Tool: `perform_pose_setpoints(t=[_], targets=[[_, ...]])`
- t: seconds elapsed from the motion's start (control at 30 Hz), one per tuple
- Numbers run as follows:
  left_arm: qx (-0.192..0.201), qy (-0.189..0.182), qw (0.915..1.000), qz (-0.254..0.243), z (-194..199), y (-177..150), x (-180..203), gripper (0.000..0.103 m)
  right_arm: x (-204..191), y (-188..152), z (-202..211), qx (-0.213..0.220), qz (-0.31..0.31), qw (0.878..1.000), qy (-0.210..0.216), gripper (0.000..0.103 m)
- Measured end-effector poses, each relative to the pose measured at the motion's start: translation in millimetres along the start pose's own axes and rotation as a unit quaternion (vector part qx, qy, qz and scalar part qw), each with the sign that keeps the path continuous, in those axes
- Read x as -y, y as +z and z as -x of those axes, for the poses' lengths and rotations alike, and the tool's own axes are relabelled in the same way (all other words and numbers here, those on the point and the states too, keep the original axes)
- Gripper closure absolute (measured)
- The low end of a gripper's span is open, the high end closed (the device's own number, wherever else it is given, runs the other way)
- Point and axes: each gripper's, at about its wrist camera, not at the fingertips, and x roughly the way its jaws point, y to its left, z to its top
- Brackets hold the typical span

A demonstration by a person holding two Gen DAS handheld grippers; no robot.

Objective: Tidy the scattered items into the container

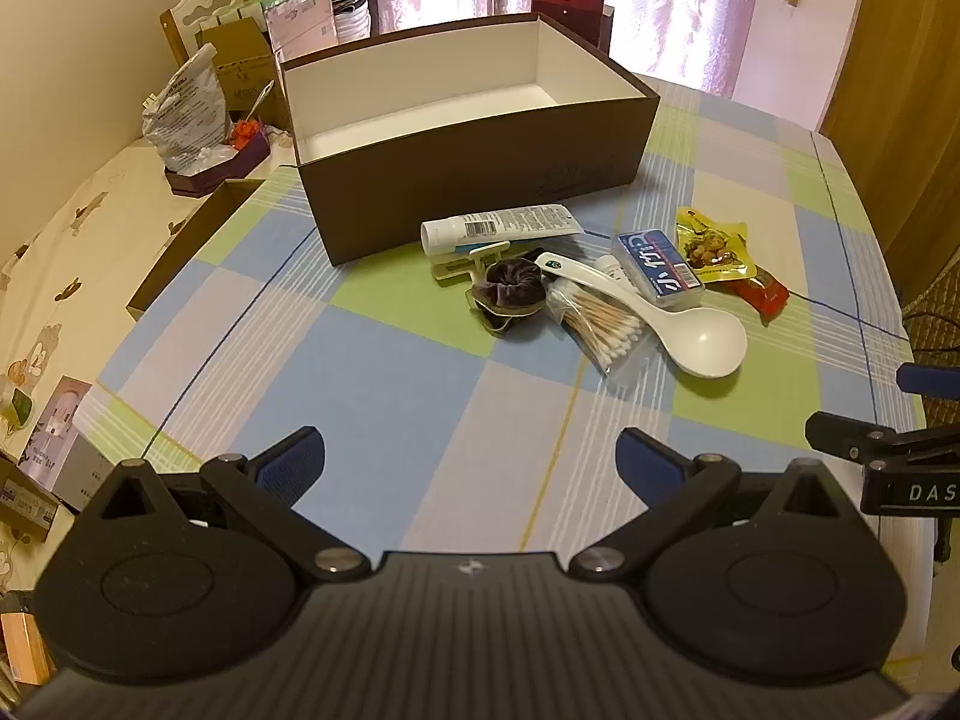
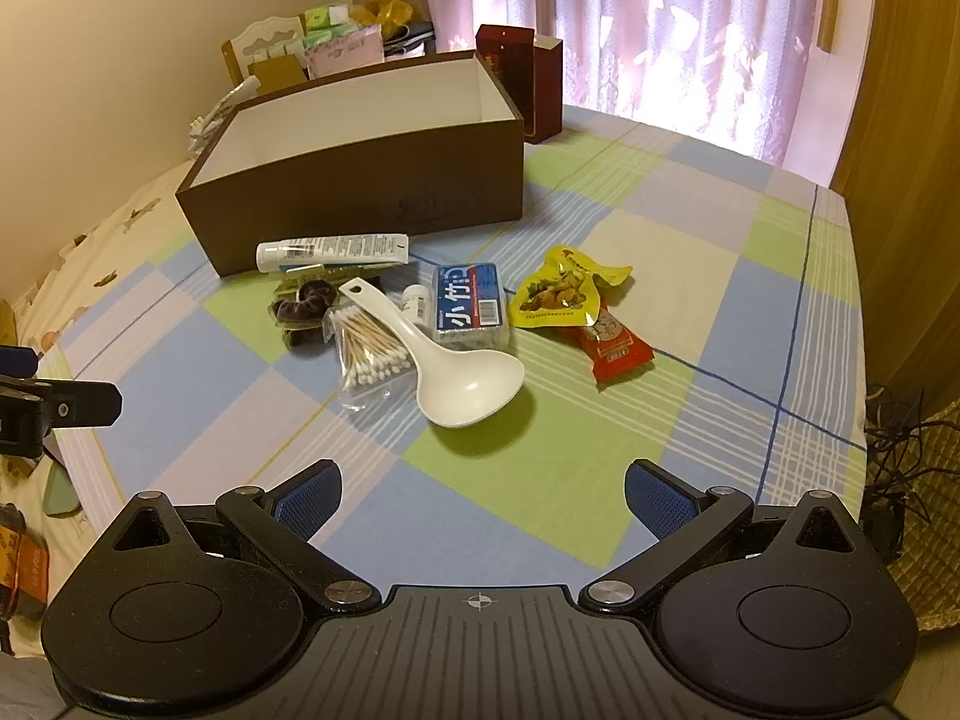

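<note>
Blue box (image 2: 472,306) right of the white spoon (image 2: 444,360) reads "小竹". Black gripper part (image 1: 912,489), at the left-wrist view's right edge, reads "DAS".

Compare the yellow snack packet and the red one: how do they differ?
Colour: the yellow snack packet is bright yellow with a food picture; the red snack packet is red with a pale label.
Layering: the yellow packet overlaps the red packet's far end.
Position: yellow lies nearer the brown box; red nearer the grippers.
Shared: both lie flat on the checked cloth, outside the box, untouched.
</note>
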Motion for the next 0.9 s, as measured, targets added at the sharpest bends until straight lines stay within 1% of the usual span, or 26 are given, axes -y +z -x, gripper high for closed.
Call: perform_pose_setpoints(t=[0.4,0.9], targets=[[0.001,-0.006,0.9999,-0.013,0.3,3.4,5.4,0.001,2.8,-0.4,2.8,0.001,-0.007,1.000,-0.005,0.000],[0.000,-0.006,0.9999,-0.009,-1.8,5.2,2.3,0.001,0.8,2.6,-0.7,0.003,-0.005,1.000,-0.006,0.000]])
